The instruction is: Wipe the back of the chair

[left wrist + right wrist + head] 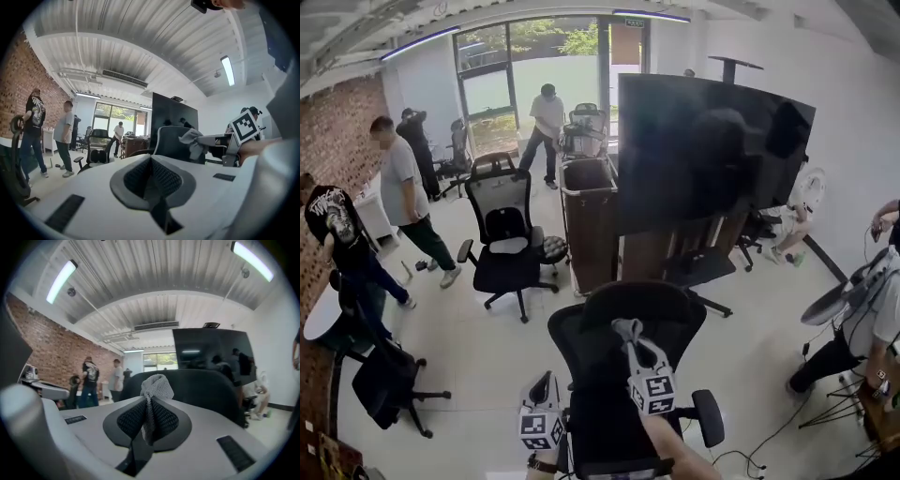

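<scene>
Head view, lower centre: right forearm stretched forward and upward, with the right gripper (628,330) clenched on a grey cloth (622,325) at the top of the black chair (581,339), on its back side. Just left of it and lower, the left gripper (546,382), pointing up beside the backrest. Pale floor (487,361) all round; brick wall (337,141) at far left, large dark screen (712,150) at upper right, a second office chair (506,234) and several people (398,187) at upper left.

Left gripper view: left gripper (151,180) tilted upward, jaws pressed together with nothing between them. At right of centre, the cloth (192,139) against the chair (171,143), possibly touching, though hard to tell here.

Right gripper view: right gripper (149,414) pinching the bunched cloth (154,385), with the chair (201,390) just behind. Ribbed ceiling (154,277) with strip lights (61,280) above.
</scene>
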The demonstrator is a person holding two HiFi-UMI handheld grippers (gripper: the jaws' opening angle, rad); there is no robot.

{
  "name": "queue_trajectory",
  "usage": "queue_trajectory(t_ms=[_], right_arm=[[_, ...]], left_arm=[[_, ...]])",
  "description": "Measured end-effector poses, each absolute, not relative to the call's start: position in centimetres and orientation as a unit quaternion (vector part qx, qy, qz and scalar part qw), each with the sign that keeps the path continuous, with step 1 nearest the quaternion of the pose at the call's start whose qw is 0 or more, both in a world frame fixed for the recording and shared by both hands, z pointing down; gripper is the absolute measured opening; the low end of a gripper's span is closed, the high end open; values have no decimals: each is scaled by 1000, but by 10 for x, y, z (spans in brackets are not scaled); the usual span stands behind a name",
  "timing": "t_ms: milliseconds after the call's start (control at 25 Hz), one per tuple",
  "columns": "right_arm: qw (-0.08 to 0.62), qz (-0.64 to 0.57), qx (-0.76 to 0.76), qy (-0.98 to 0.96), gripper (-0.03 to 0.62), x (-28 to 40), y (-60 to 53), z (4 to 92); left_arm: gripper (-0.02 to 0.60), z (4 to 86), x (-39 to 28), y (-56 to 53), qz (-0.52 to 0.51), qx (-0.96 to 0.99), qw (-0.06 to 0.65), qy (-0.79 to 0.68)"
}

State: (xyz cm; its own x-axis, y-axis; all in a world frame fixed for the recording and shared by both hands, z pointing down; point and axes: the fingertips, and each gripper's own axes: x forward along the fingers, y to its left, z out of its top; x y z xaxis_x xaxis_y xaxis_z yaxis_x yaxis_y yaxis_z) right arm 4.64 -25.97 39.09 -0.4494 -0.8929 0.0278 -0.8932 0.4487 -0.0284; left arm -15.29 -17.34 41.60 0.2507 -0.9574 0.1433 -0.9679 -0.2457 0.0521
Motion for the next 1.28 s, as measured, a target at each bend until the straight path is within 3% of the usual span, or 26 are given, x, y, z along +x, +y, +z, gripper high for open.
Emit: queue_trajectory(t_ms=[120, 240, 600, 760, 1160, 1280], right_arm=[[-4, -8, 446, -895, 35, -55, -257, 387], [15, -28, 456, -889, 35, -66, -286, 385], [18, 19, 627, -779, 35, 163, -303, 408], [8, 37, 654, -756, 35, 203, -292, 430], [25, 68, 491, -868, 35, -7, -303, 510], [43, 59, 465, -882, 35, -40, -323, 529]], left_arm=[[31, 418, -168, -163, 57, 790, 74, -606], [31, 414, -177, -160, 49, 792, 77, -604], [31, 413, -180, -159, 36, 791, 72, -606], [31, 430, -178, -168, 38, 790, 74, -608], [31, 469, -180, -186, 37, 783, 73, -617], [31, 480, -177, -185, 43, 783, 76, -615]])
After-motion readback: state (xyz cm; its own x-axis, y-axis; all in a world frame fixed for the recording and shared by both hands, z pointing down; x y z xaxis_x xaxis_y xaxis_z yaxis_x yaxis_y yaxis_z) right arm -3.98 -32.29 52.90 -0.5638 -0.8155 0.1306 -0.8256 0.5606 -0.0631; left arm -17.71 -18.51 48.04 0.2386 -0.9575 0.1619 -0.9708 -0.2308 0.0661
